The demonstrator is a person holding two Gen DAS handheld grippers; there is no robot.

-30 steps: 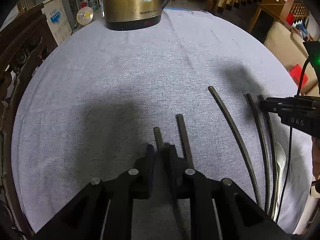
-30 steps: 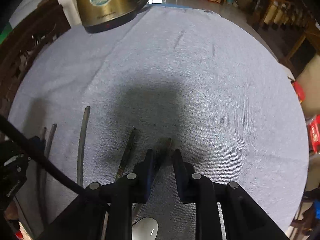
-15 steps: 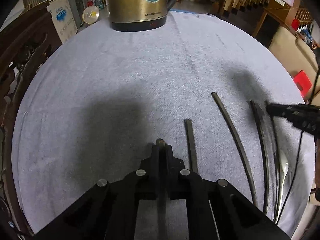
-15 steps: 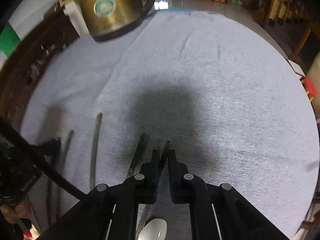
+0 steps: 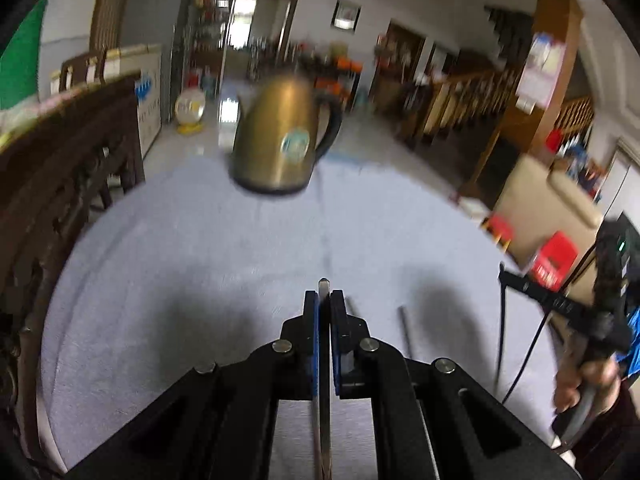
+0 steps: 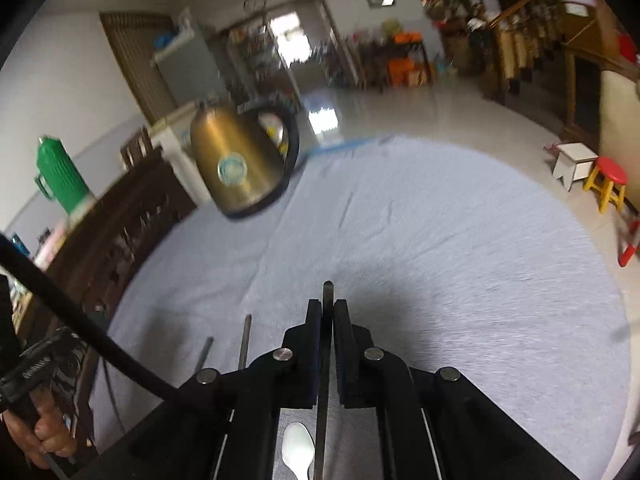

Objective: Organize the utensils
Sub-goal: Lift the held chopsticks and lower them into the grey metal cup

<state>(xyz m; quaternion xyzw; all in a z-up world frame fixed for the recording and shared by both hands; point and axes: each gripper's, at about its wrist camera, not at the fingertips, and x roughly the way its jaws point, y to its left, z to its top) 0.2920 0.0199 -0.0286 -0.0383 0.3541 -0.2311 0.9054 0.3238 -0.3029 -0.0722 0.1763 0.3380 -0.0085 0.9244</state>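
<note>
The left tool [image 5: 324,303] is clamped on a thin dark chopstick [image 5: 323,285] whose blunt tip pokes out just past the pads. The right tool [image 6: 327,311] is likewise pinched tight on a slim dark utensil handle [image 6: 328,292]. Both sticks appear lifted clear of the round surface under its pale grey-blue cloth [image 5: 240,260]. More dark chopsticks [image 6: 245,340] lie on the cloth near the tools, and a shiny metal spoon bowl [image 6: 298,450] shows low down beneath the right tool.

To do this well, I'd say each grip should stay firm, since such narrow sticks could pivot or slip between the pads. They ought to be carried level and set down parallel beside the others. The brass-coloured electric kettle with a black handle [image 5: 280,144] stands at the far edge, well apart, so it is no obstacle.

Both views are smeared. I cannot tell whether the right tool's piece is a chopstick or the spoon's own handle, as its lower length is hidden behind the tool's body. The far ends of the held pieces are cut off at the bottom edge.
</note>
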